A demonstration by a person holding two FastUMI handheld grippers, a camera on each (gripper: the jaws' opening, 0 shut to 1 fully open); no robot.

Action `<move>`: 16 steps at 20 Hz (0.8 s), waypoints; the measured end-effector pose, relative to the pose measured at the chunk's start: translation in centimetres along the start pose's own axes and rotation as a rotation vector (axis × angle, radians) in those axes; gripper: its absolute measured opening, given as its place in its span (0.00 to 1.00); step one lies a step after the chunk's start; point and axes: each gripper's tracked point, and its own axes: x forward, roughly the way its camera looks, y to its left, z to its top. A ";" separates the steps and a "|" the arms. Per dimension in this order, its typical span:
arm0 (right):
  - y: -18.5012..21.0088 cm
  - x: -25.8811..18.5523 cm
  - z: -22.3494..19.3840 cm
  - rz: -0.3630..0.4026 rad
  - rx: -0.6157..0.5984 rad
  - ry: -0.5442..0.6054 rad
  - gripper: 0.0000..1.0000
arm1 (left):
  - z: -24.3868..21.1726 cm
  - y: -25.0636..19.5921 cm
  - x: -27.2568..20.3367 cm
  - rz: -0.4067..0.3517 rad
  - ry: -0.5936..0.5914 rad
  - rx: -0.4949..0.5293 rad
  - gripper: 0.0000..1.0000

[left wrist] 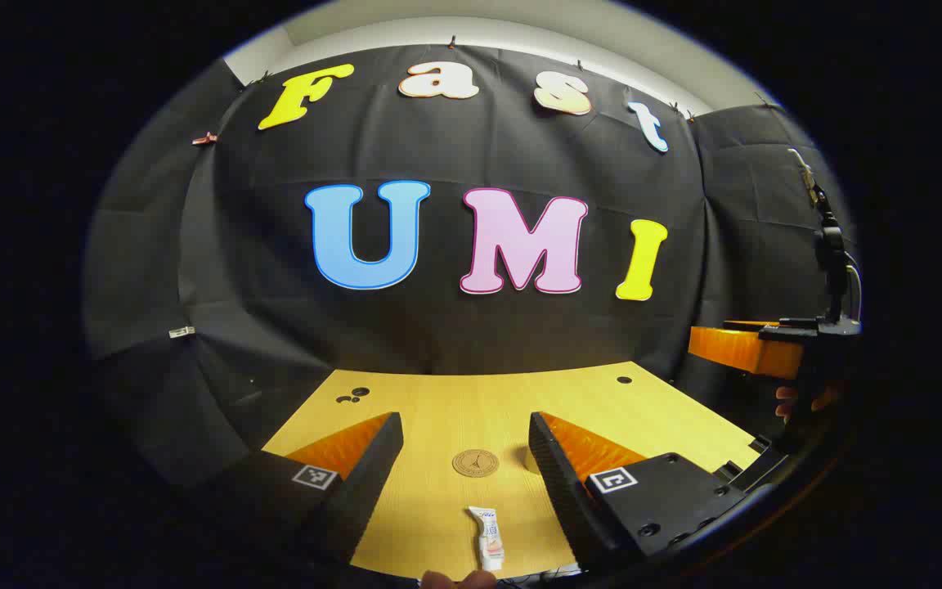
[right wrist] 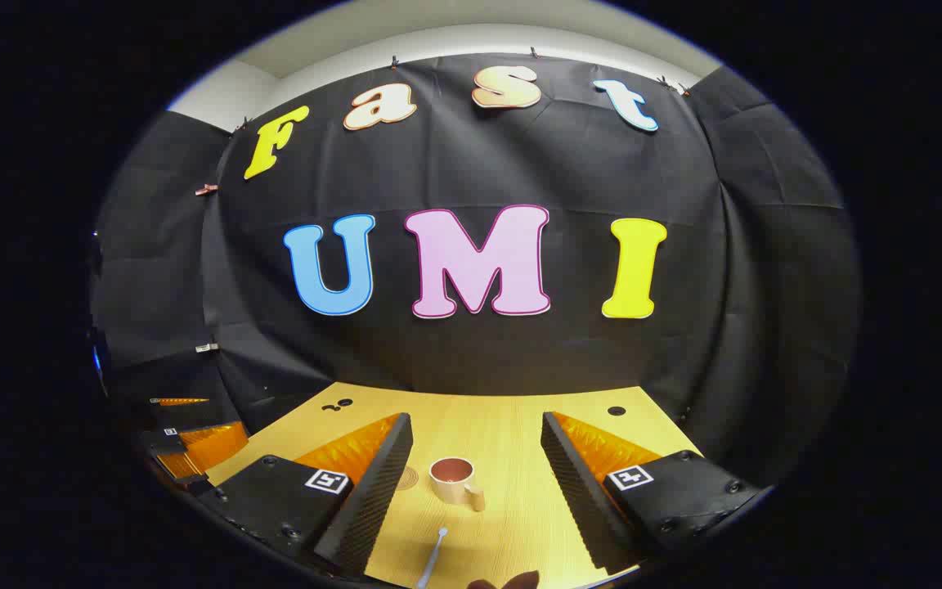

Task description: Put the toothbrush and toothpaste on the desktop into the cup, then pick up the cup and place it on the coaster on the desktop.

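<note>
In the left gripper view my left gripper point(left wrist: 464, 422) is open and holds nothing, above the wooden desktop point(left wrist: 438, 401). A round brown coaster point(left wrist: 475, 462) lies between its fingers, farther off. A small white toothpaste tube point(left wrist: 487, 537) lies nearer, at the desk's front edge. In the right gripper view my right gripper point(right wrist: 477, 422) is open too, with nothing in it. A beige cup point(right wrist: 453, 480) with a handle stands upright ahead of it. The toothbrush point(right wrist: 432, 560) lies in front of the cup. The coaster point(right wrist: 408, 477) peeks out beside the left finger.
The right gripper point(left wrist: 745, 348) and the hand holding it show at the right of the left gripper view, by a black stand point(left wrist: 831, 245). The left gripper point(right wrist: 193, 442) appears at the far left of the right gripper view. Small round holes point(left wrist: 624, 379) mark the desk's back corners.
</note>
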 end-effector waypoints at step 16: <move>-1.1 0.0 -0.2 -0.007 0.019 0.012 0.98 | -0.7 -1.1 0.0 0.001 0.017 0.015 0.96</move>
